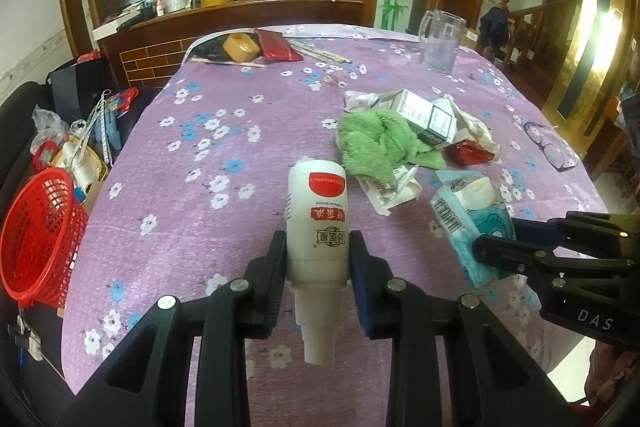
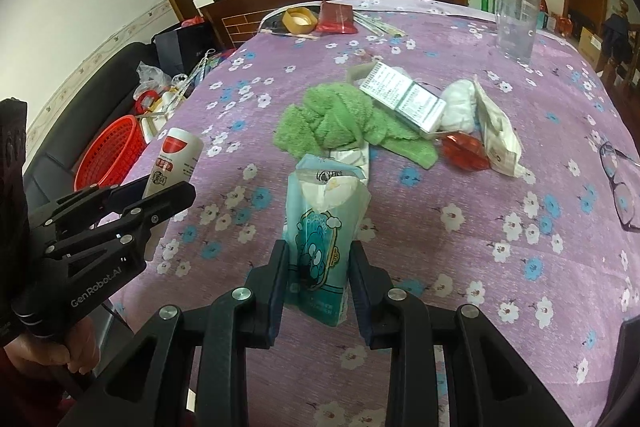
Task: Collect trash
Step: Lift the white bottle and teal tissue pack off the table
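Covering the whole table, a purple flowered cloth [image 1: 224, 155] lies under and ahead of both sets of jaws. Off to the left of the left gripper [image 1: 318, 247], beyond the table's edge, sits a red mesh basket [image 1: 38, 239]. Straight ahead of the right gripper [image 2: 318, 259] and just past its load lies a crumpled green towel [image 2: 340, 123], with a white printed carton [image 2: 404, 101] resting on the towel's far right side. Further ahead and to the right, well apart from both jaws, stands a clear plastic jug [image 2: 516, 23].

The left gripper pinches a white bottle [image 1: 318, 223] with a red label across its body, one pad on each side; the bottle points its nozzle back toward the camera and its base away, lifted clear of the cloth. The right gripper pinches a pale blue tissue packet [image 2: 320, 227], its torn top end pointing forward with white tissue showing. Right of that packet, ahead of the right jaws, lie a crumpled white wrapper [image 2: 498, 135] and a small red wrapper [image 2: 464, 151]. Eyeglasses [image 2: 620, 183] rest far right.
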Motion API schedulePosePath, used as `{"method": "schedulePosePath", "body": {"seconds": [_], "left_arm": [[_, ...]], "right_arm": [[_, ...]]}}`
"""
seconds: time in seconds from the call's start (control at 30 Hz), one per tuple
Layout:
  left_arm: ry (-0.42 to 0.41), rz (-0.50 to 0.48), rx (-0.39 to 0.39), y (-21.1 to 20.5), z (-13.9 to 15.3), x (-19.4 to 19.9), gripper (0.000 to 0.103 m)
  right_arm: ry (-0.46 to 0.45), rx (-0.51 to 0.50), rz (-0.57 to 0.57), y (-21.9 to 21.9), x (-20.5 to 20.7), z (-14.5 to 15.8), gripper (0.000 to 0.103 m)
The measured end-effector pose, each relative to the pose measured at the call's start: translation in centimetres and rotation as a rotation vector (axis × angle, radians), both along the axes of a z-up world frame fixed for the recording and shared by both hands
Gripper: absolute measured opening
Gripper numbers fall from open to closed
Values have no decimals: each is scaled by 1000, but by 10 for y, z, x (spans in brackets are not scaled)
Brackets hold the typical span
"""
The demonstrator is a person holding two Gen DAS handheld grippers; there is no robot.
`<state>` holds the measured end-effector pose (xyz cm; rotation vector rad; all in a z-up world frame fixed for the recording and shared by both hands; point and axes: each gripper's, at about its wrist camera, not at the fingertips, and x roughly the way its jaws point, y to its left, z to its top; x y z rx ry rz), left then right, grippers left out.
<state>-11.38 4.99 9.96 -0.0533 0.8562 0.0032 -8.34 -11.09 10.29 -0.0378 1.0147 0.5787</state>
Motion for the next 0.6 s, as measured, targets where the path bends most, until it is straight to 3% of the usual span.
{"method": "schedulePosePath", "body": {"seconds": [0.6], "left_arm": [[-27, 73, -16, 41, 4, -9, 29]], "right_arm": [[-23, -8, 61, 39, 0, 10, 32]]}}
